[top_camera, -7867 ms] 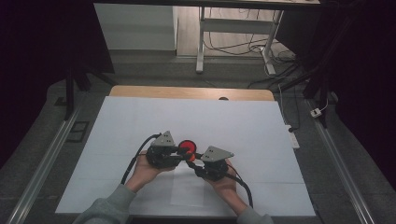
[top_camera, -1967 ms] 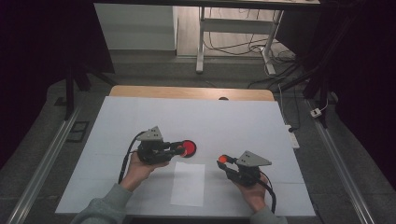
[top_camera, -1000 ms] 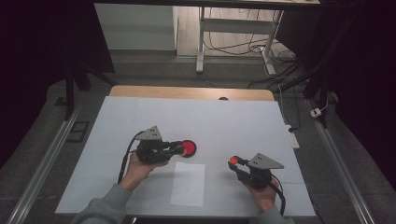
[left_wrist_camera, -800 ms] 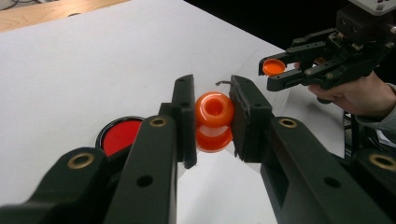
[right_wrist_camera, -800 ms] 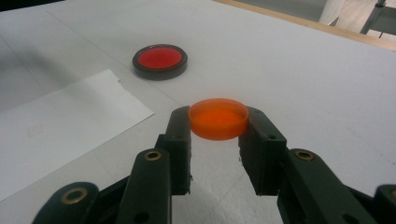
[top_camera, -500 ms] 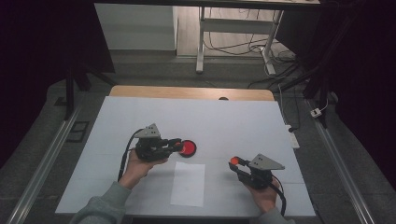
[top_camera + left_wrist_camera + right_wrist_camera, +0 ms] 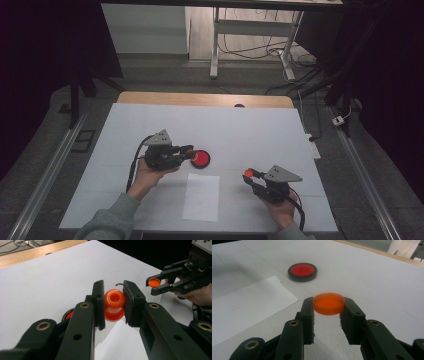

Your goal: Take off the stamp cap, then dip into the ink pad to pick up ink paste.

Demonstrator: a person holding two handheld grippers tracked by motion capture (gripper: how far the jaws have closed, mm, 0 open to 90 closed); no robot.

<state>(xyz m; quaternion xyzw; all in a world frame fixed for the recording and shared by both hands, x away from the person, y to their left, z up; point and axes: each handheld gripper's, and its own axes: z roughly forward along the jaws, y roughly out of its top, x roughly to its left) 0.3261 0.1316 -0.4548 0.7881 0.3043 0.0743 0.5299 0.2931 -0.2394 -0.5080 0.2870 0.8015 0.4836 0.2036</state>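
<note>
On the white worktop (image 7: 150,125), a red ink pad (image 7: 201,159) in its black ring lies beside a loose sheet of paper (image 7: 201,196). The left gripper (image 7: 114,305) has its jaws clenched on an orange stamp (image 7: 114,300), held just above the surface near the pad; seen from above, this gripper (image 7: 187,150) points toward the pad. The right gripper (image 7: 328,305), well apart at the sheet's other side, grasps the stamp's orange cap (image 7: 328,303) by its rim. The work in hand appears to be inking and stamping with the cap off. To do it well, keep the cap hand still and clear, lower the stamp squarely onto the pad so the face inks evenly, then press straight down on the paper without sliding.
</note>
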